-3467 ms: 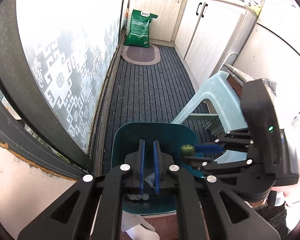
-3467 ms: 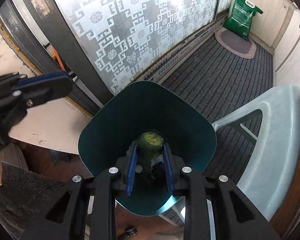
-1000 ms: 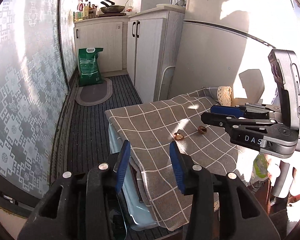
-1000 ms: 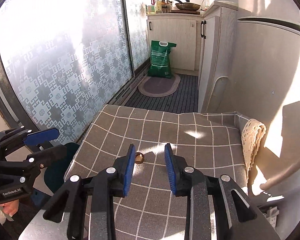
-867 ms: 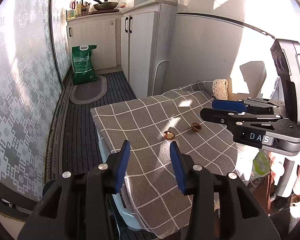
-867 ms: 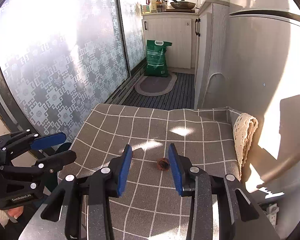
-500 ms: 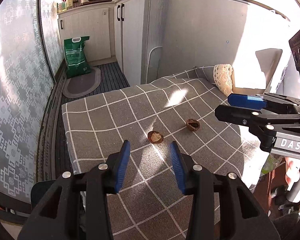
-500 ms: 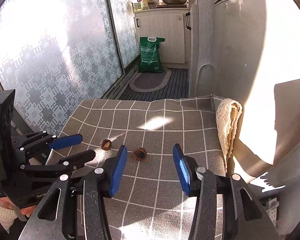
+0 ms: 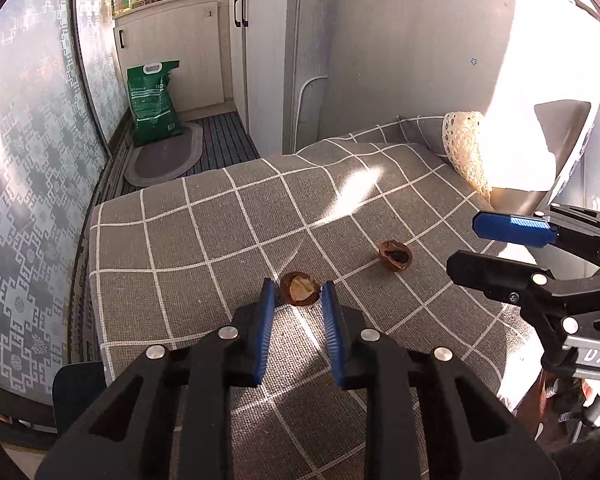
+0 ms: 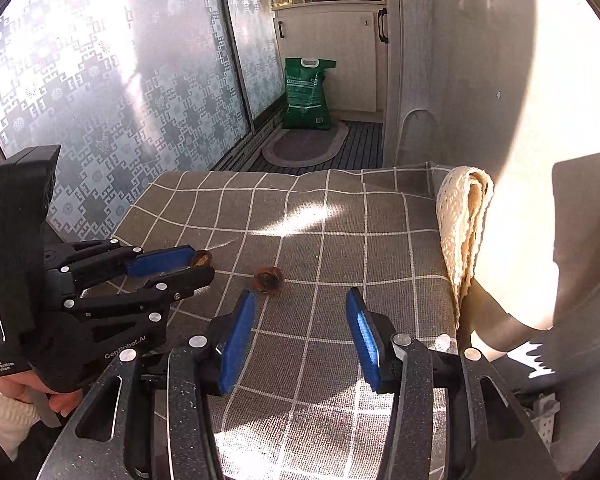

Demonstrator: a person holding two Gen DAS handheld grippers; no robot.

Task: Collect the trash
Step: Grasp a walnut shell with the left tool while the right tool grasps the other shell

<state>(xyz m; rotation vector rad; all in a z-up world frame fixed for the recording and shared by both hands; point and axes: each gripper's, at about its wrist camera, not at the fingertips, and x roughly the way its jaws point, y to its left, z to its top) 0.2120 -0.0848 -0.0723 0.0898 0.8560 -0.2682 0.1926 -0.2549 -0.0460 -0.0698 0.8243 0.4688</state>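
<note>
Checked cloth (image 9: 204,272); lace roll (image 9: 466,152) at edge; green bag (image 9: 153,100) beyond.

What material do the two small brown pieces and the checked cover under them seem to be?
Nut shell by left gripper: hard, woody, pale inside. Second shell: same, dark hollow, probably walnut. Checked cover: matte woven cloth, visible weave and folds.

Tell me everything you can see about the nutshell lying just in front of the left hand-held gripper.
The nutshell is a small brown half shell, hollow side up, pale inside. It lies on the grey checked tablecloth, at the fingertips of the left hand-held gripper, whose jaws are closing around it. Contact is unclear. A second, darker shell lies apart.
</note>
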